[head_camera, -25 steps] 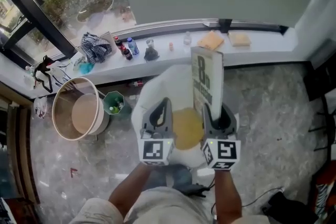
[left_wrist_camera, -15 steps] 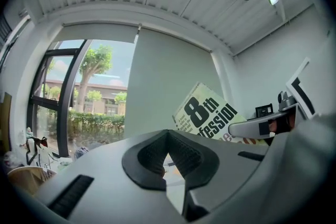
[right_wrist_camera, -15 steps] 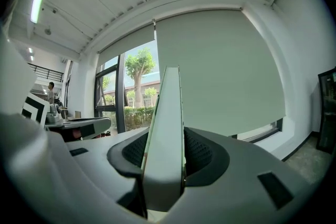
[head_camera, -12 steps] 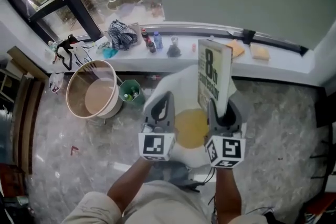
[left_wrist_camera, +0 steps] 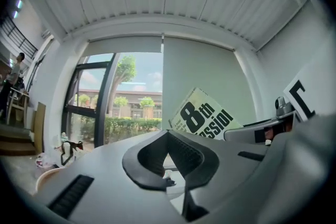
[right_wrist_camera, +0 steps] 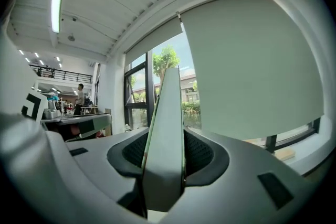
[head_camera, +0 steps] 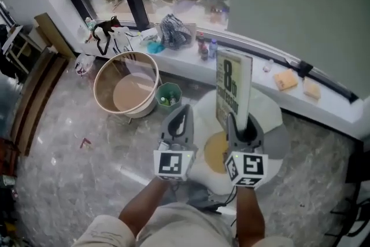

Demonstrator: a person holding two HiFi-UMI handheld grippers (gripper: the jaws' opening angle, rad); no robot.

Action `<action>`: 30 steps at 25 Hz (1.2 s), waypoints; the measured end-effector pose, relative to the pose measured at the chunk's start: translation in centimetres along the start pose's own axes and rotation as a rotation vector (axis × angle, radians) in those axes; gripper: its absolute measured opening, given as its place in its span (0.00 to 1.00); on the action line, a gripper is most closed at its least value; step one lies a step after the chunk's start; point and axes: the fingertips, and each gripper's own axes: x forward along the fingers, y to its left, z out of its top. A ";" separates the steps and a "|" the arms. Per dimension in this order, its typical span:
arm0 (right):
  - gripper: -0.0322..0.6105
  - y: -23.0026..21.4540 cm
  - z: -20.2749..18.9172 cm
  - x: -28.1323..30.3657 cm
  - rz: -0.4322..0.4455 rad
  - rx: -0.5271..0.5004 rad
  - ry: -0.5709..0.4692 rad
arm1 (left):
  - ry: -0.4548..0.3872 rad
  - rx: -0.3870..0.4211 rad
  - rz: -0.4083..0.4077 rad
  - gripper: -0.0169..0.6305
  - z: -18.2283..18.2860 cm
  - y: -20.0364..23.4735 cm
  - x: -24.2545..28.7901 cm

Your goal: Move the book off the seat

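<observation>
The right gripper's [head_camera: 238, 123] jaws clamp the book's [head_camera: 233, 87] lower edge and hold it upright above the seat [head_camera: 272, 118]. The left gripper's [head_camera: 180, 111] jaws are closed and empty. Open floor [head_camera: 75, 170] lies left of the seat.

— What is the right claw [head_camera: 239, 122] holding?
— A book [head_camera: 233, 88]. It stands upright with a large "8th" on its cover, and the claw grips its lower edge. The left claw [head_camera: 180, 115] is just beside it, apart from the book.
— And under them?
— A round white seat [head_camera: 269, 110] with a yellow middle, on a grey marbled floor [head_camera: 69, 165].
— Further left?
— A big round tub [head_camera: 124, 66], with a small green bin [head_camera: 169, 95] right beside it. Behind them a white window sill [head_camera: 263, 75] carries a bundled cloth [head_camera: 173, 32], small bottles [head_camera: 205, 48] and two tan pads [head_camera: 284, 79].
</observation>
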 end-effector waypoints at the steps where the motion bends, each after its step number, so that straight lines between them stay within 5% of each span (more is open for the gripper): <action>1: 0.32 1.9 -0.1 1.1 0.024 -0.007 0.006 | -0.005 0.006 0.026 0.03 0.2 2.0 -0.6; 16: 0.32 32.0 -2.5 12.1 0.338 -0.073 0.054 | -0.016 0.047 0.363 0.03 -0.3 30.7 -14.4; 30: 0.32 46.1 -4.3 17.6 0.478 -0.117 0.079 | -0.017 0.042 0.524 0.03 -1.5 44.3 -20.7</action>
